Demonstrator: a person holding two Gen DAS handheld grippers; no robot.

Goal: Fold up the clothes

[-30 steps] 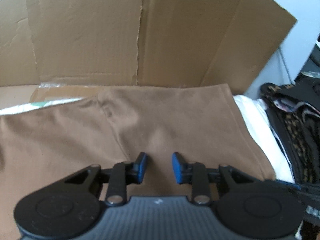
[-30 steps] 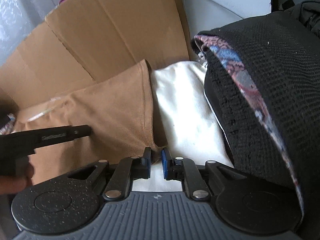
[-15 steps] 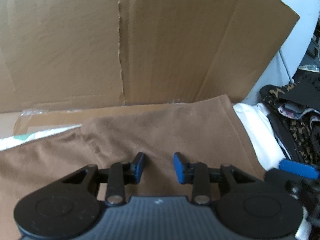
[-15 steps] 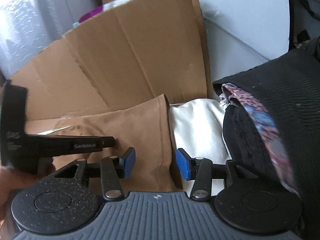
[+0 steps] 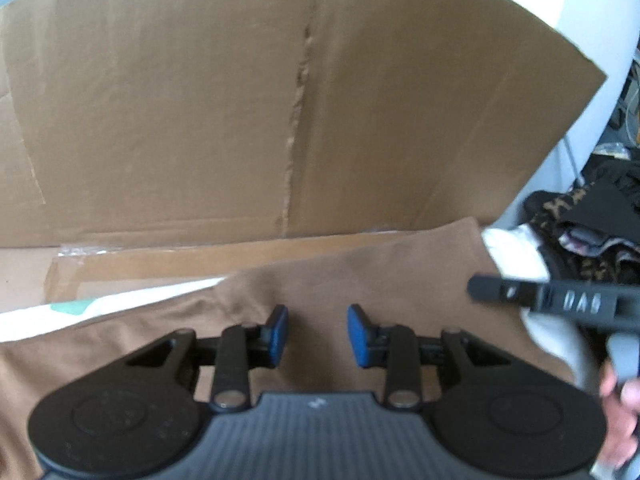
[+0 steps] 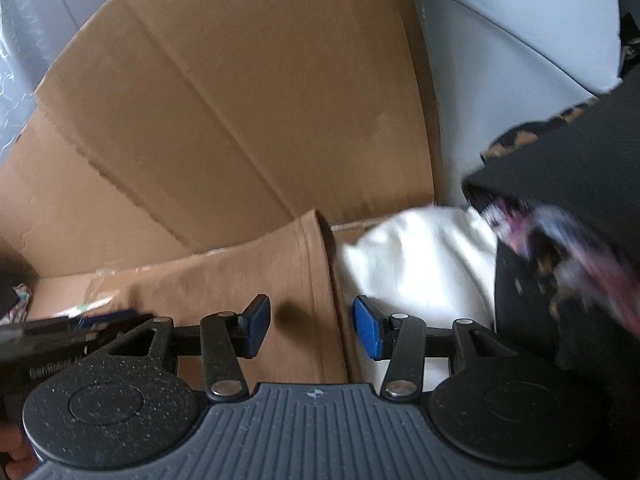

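A brown garment [image 5: 380,276] lies flat in front of a cardboard sheet; it also shows in the right wrist view [image 6: 248,280]. My left gripper [image 5: 317,334] is open and empty above the garment's middle. My right gripper [image 6: 308,330] is open and empty above the garment's right edge, where brown cloth meets a white garment [image 6: 420,264]. The right gripper's body [image 5: 560,304] shows at the right of the left wrist view, and the left gripper's body [image 6: 60,332] at the left of the right wrist view.
An upright cardboard sheet [image 5: 280,100] stands behind the clothes. A pile of dark patterned clothes [image 6: 568,208] lies on the right, also in the left wrist view [image 5: 592,224]. A white strip [image 5: 100,308] lies along the brown garment's left edge.
The right gripper was shut on the brown garment's corner, then opened and let it go. Both grippers have lifted and drawn back; the left stayed open.
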